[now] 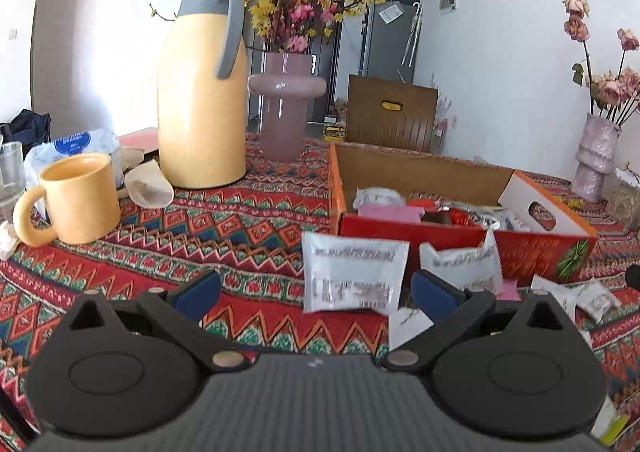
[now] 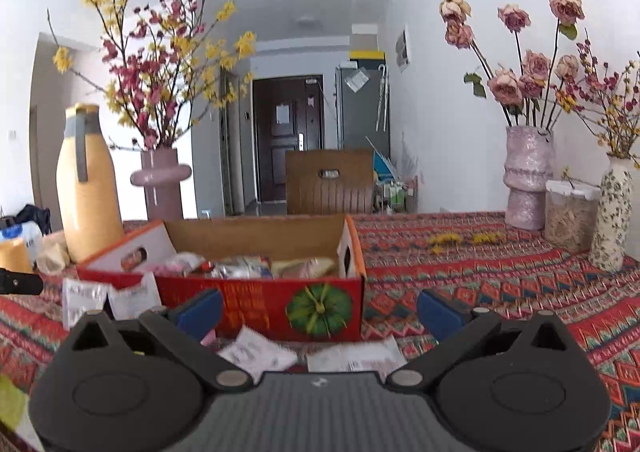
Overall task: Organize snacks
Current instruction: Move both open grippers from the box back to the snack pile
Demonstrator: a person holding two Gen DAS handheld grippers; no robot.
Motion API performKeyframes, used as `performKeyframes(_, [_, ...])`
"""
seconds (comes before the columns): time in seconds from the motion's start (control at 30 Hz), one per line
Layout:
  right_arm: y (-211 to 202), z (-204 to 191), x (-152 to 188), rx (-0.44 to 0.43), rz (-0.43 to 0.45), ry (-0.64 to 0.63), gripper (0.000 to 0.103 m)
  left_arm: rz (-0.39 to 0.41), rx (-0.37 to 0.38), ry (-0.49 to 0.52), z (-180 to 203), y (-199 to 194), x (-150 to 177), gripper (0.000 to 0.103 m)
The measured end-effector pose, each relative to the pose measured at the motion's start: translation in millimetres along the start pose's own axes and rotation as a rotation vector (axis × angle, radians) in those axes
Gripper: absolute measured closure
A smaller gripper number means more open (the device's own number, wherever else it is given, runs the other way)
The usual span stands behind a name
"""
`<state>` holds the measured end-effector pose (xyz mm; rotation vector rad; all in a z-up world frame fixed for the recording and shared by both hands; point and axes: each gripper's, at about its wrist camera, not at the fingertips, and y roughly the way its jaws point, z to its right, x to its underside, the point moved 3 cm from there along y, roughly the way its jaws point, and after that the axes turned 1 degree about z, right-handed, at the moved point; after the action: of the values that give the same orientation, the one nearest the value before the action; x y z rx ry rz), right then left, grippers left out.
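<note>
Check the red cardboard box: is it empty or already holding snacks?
Partly filled: the red box is open-topped, with several packets inside below its rim.

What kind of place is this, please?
Probably a home dining table: a patterned cloth carries a jug, a mug and flower vases, with a door beyond.

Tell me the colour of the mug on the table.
The mug is pale yellow, matching the tall jug behind it. The left wrist view shows it best.
</note>
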<state>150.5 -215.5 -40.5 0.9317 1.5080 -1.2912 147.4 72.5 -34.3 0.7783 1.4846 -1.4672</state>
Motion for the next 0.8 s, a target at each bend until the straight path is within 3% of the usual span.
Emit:
performKeyframes(0.23, [8, 9, 24, 0.020, -0.084, 0.037, 0.000, -0.008, 0.036, -0.045, -6, 7, 8, 0.000])
performKeyframes(0.67, [14, 8, 26, 0.026, -0.112, 0.035, 0.000, -0.015, 0.057, -0.063, -8, 8, 9, 0.000])
performKeyframes(0.8, [25, 9, 25, 0.028, -0.186, 0.021, 0.000, -0.019, 0.061, -0.071, -9, 8, 10, 0.000])
